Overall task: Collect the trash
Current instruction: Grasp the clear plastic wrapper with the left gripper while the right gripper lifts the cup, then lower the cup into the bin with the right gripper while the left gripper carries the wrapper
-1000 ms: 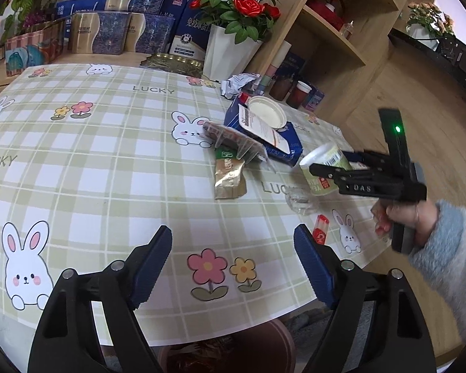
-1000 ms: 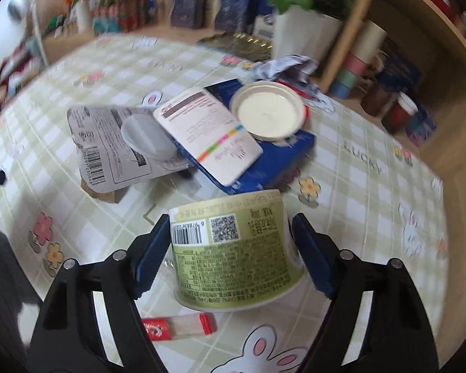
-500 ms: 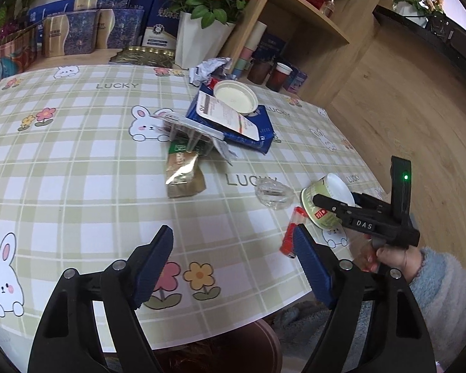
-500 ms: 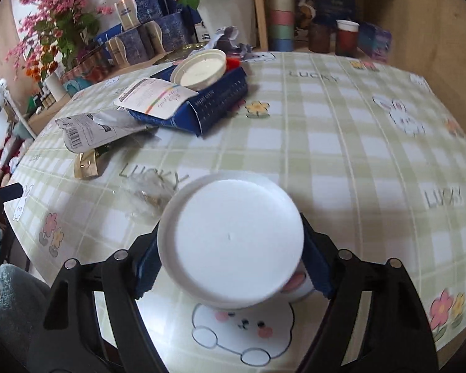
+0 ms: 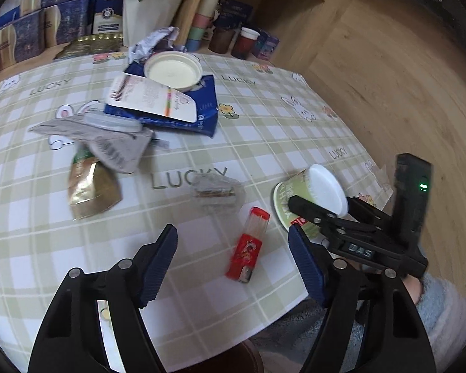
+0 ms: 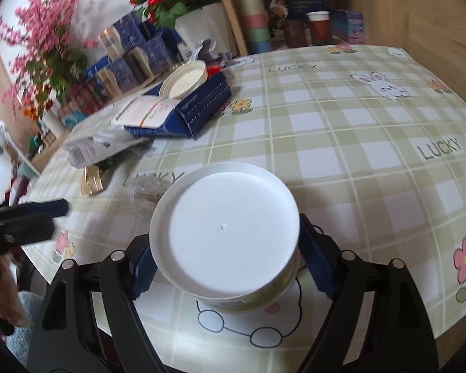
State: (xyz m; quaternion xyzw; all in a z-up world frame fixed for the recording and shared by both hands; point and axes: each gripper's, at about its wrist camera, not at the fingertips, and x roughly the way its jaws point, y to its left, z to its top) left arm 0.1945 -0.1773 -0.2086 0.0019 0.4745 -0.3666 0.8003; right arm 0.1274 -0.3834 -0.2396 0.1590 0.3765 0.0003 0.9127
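Right wrist view: my right gripper (image 6: pixel 223 267) clamped the green, white-bottomed paper tub (image 6: pixel 225 233) — tipped for carrying at the table edge (image 6: pixel 450 307). My left gripper (image 5: pixel 233 267), closing on nothing, hovered above the red plastic wrapper (image 5: pixel 248 248).

Green cup (image 6: pixel 248 298) wall mostly hidden behind own white base; label print blurred, unreadable.

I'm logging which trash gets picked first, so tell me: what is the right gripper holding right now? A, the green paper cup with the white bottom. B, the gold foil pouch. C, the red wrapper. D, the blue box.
A: the right gripper has its pads on either side of the green cup, tipped so its white bottom faces the camera; the red wrapper lies on the tablecloth.
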